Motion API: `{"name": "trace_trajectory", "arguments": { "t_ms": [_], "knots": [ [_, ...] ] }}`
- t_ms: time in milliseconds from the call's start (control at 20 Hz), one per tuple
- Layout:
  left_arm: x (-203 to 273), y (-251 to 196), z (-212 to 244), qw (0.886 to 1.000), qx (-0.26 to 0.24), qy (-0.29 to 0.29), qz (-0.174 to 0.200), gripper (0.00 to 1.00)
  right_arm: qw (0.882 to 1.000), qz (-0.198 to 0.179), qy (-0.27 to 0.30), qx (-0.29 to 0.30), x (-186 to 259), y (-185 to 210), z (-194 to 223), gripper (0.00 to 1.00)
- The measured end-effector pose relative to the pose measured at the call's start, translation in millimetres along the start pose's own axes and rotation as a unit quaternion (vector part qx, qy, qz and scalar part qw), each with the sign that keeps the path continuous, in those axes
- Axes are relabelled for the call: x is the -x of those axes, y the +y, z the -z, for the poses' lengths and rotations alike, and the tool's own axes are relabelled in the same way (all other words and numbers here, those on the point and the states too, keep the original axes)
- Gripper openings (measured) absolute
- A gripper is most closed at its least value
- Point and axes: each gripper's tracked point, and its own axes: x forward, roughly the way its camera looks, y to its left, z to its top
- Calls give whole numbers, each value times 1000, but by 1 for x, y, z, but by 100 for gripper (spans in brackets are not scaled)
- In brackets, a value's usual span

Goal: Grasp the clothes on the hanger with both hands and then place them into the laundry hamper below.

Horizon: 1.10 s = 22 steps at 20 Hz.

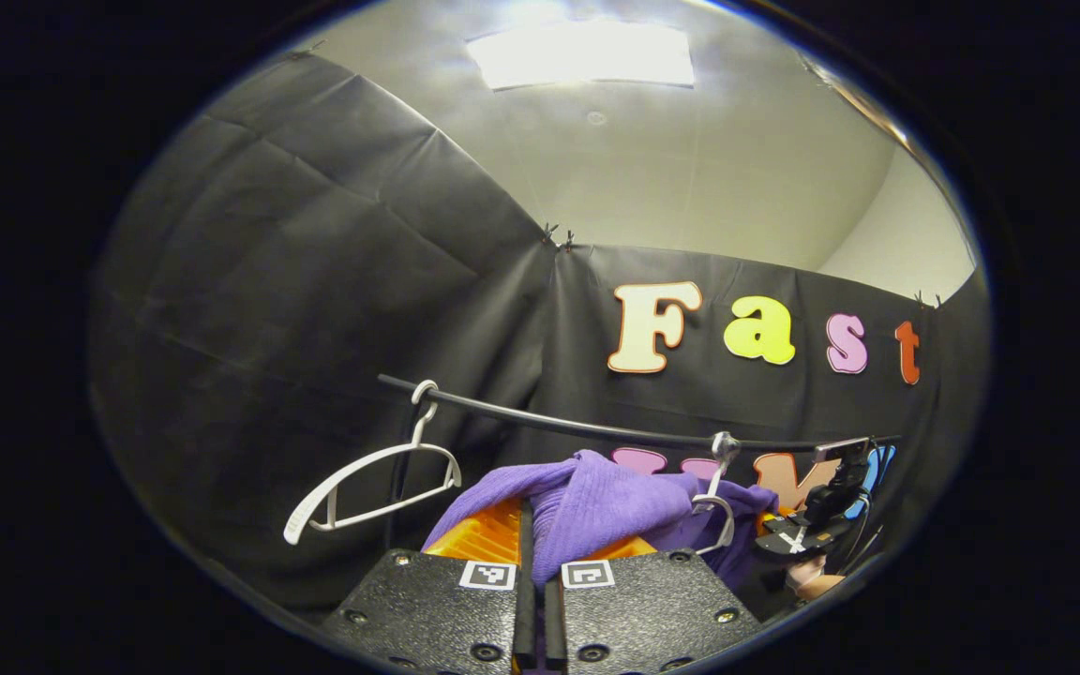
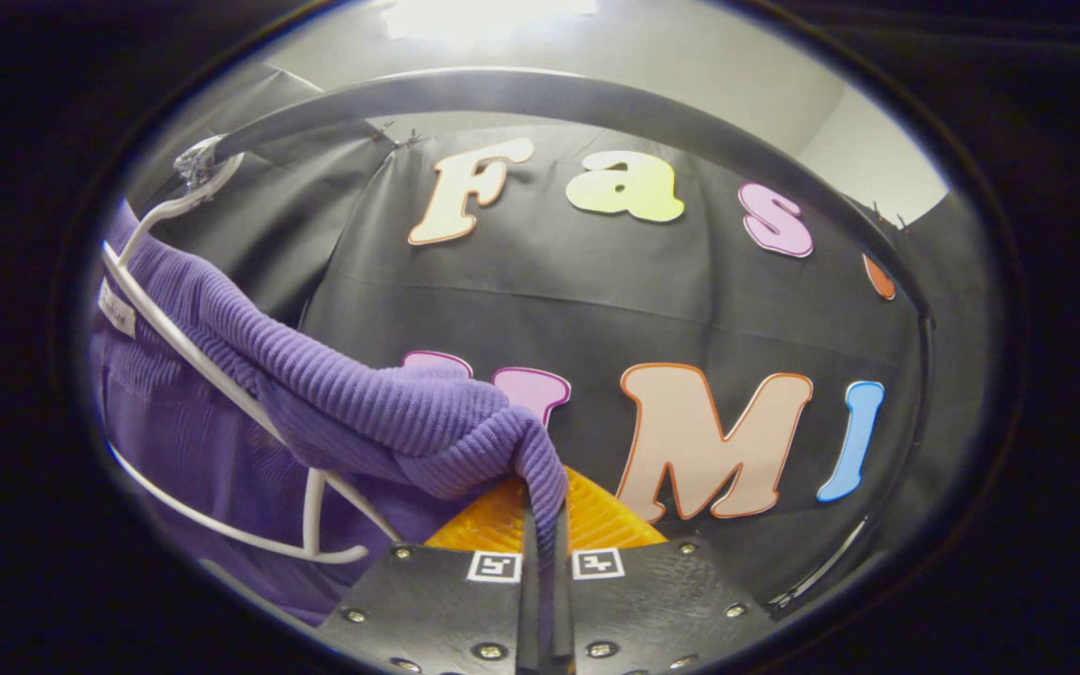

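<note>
In the left gripper view we see our left gripper [image 1: 536, 572] at the bottom, and its jaws are pressed together on a fold of the purple ribbed knit garment [image 1: 596, 502], which rises from between them and spreads upward and to the right. This garment is draped over a white plastic hanger [image 1: 713, 506] whose hook sits on the thin black horizontal rail [image 1: 596, 429]. A second white plastic hanger, bare [image 1: 367, 487], hangs on the same rail more to the left, well apart from the garment. Behind the garment, on the right side of this view, we see the right gripper [image 1: 812, 530] with a hand [image 1: 817, 583] below it, close to the far edge of the cloth. In the right gripper view the jaws of the right gripper [image 2: 545, 562] are clamped together on a bunched end of the same purple garment [image 2: 362, 403], which runs from the jaws up to the left along the arm of the white hanger [image 2: 221, 375]. The hanger's hook [image 2: 198, 173] is on the rail [image 2: 549, 94], which curves across the top of this view. The garment is up at the rail, held at two places by both grippers. The black cloth wall [image 1: 315, 309] closes the booth behind everything.
</note>
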Motion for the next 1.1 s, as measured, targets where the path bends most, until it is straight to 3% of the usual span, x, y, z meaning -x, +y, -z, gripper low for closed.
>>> {"name": "trace_trajectory", "arguments": {
  "t_ms": [1100],
  "knots": [
    [-47, 43, 54, 998, -5, 36, -53, 4, 999, -16, 30, -12, -32, 14, 38, 5]
  ]
}}
